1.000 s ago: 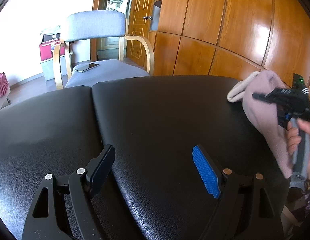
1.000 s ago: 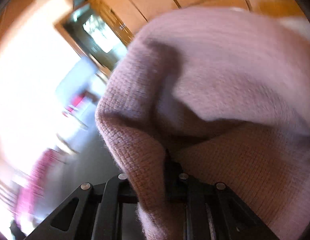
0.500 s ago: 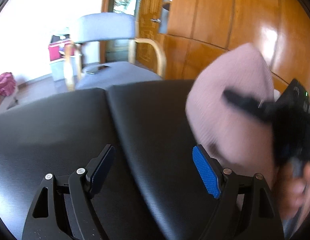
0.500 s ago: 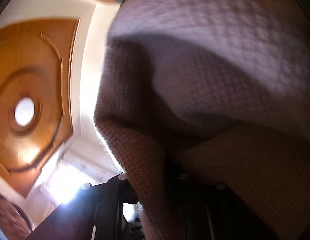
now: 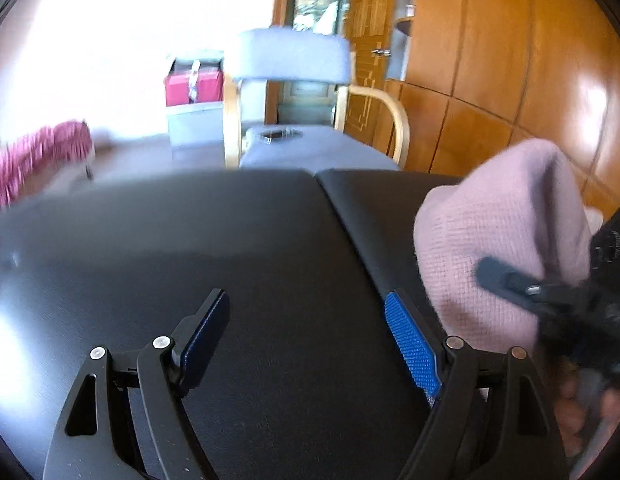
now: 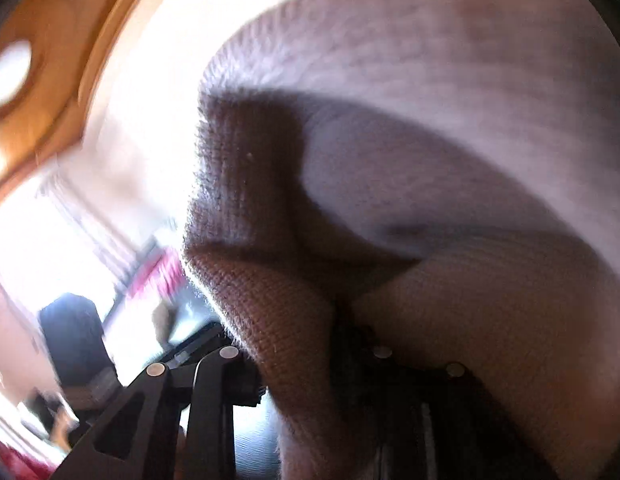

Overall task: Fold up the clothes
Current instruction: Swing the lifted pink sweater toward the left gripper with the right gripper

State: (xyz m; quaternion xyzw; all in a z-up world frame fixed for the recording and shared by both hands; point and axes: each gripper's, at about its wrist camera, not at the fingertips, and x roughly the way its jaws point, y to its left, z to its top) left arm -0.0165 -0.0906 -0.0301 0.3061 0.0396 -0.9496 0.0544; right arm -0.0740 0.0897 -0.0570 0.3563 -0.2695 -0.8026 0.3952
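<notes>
The left gripper [image 5: 306,334] hangs over the black padded table [image 5: 238,248] with its two jaws wide apart and nothing between them. One blue ribbed pad [image 5: 412,346] shows clearly on its right finger.

The pink knitted garment [image 5: 498,236] is at the right side of the table, lifted in a rounded bunch above the black surface. A little pale cloth [image 5: 596,216] shows just behind it. The right gripper [image 5: 506,280] is in front of this bunch, and the person's hand [image 5: 578,412] holds it from below, at the lower right edge of the left wrist view.

In the right wrist view the same pink knit [image 6: 410,168] fills nearly the whole picture and drapes over the fingers, so the tips are hidden. The jaws of the right gripper have just been opening, and the fabric is between them. I cannot tell if the pads press on it at this moment.

Behind the table stands a grey upholstered chair [image 5: 294,60] with bent wooden arms, and a dark phone [image 5: 280,134] lies on its seat. A wall of orange wooden panels [image 5: 502,60] is on the right, a red box [image 5: 194,84] stands further back, and a pink fringed cloth [image 5: 34,156] is at the far left.
</notes>
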